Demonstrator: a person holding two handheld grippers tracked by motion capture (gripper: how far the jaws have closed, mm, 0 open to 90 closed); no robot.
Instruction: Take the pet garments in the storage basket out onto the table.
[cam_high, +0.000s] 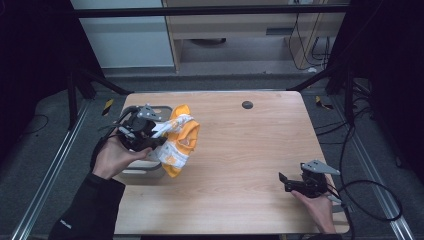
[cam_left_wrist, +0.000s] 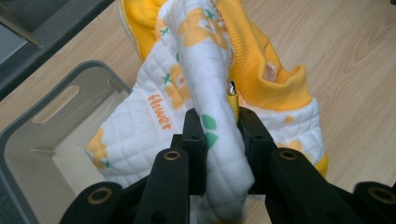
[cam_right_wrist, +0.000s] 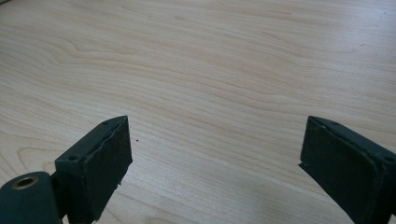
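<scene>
Surface: light wood-grain rectangular table (cam_high: 240, 150), small dark round disc (cam_high: 247, 104) near its far edge. Dark floor around it, metal rails at both sides, pale cabinet behind.

Item: white quilted baby garment with yellow ribbed trim (cam_left_wrist: 187, 79), orange flower print, word "flower" on it. It hangs bunched at the table's left side, just beside and partly over the grey plastic bin with slot handle (cam_left_wrist: 44, 126).

Left gripper (cam_left_wrist: 217, 135): jaws clamped on a fold of the garment. Right gripper (cam_right_wrist: 215, 158): jaws wide apart, nothing between, low over bare table at near right.

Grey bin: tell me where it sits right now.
In the high view the grey bin stands at the table's left edge, under the left gripper, which holds the yellow and white garment beside it.
</scene>
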